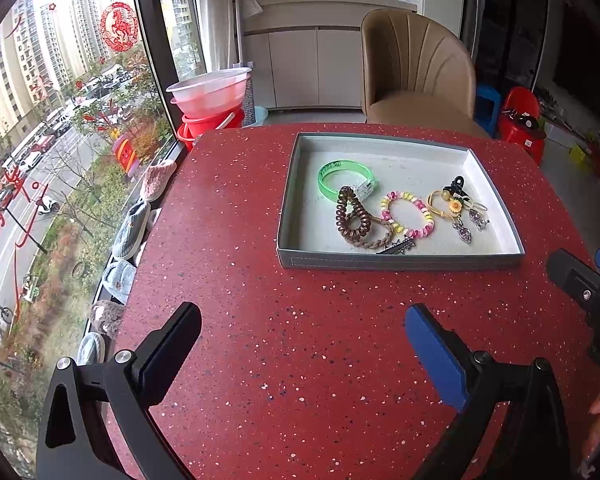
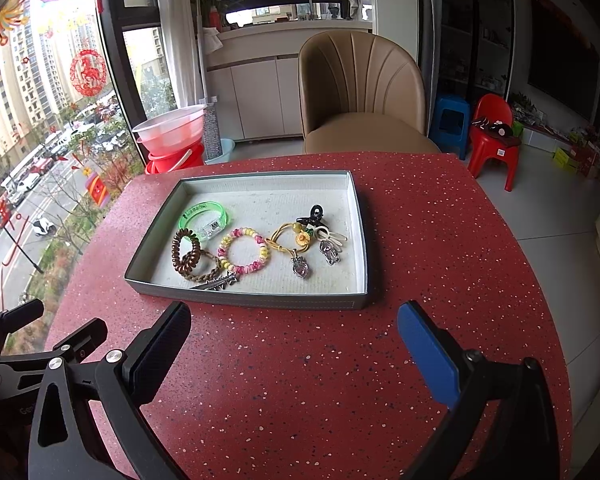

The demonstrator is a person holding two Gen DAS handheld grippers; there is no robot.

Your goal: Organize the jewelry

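Note:
A shallow grey tray (image 1: 400,261) (image 2: 256,300) sits on the red speckled table. Inside lie a green bangle (image 1: 342,166) (image 2: 204,212), a brown coil hair tie (image 1: 350,216) (image 2: 186,256), a pink and yellow bead bracelet (image 1: 408,216) (image 2: 244,252), a yellow flower hair tie (image 1: 450,204) (image 2: 300,238), a black claw clip (image 1: 456,186) (image 2: 312,216), silver pendants (image 1: 466,228) (image 2: 300,268) and a dark hair clip (image 1: 396,248) (image 2: 216,282). My left gripper (image 1: 304,334) is open, empty, short of the tray. My right gripper (image 2: 296,332) is open and empty too.
A tan chair (image 1: 416,68) (image 2: 360,88) stands beyond the table's far edge. Stacked basins and a red bucket (image 1: 212,100) (image 2: 172,140) sit by the window on the left. A red child's chair (image 2: 496,136) and blue stool (image 2: 452,120) stand at the right.

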